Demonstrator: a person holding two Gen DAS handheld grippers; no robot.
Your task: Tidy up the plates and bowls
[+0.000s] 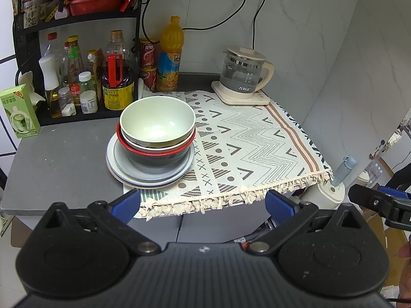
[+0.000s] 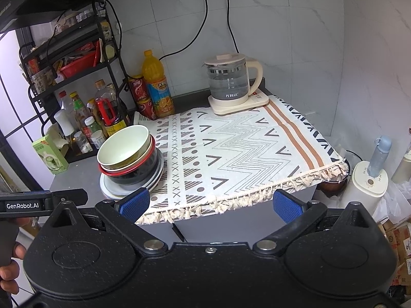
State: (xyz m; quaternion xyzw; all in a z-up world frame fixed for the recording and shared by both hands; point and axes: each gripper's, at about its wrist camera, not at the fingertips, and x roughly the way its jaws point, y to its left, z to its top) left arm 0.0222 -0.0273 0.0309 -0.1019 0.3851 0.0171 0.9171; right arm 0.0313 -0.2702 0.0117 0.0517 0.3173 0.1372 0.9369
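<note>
Grey countertop (image 1: 59, 159) is lying ahead of our spread left gripper (image 1: 203, 205) and spread right gripper (image 2: 212, 205), both holding nothing; nested bowls on stacked plates (image 1: 154, 141) are sitting just ahead-left, glass kettle (image 1: 241, 71) standing beyond on patterned cloth (image 1: 257, 138).

Grey counter (image 1: 59, 159), patterned cloth (image 1: 251, 138), stacked plates (image 1: 149, 177), kettle base (image 1: 241, 97), bottles (image 1: 169, 54)

Ahead of me: patterned fringed cloth (image 1: 246, 138) on grey counter (image 1: 59, 164), glass kettle (image 1: 242, 73) on its base at the back corner. Orange juice bottle (image 1: 170, 54) beside red cans (image 1: 147, 54); black rack (image 1: 77, 20) with sauce bottles, green carton (image 1: 19, 111) left.
</note>
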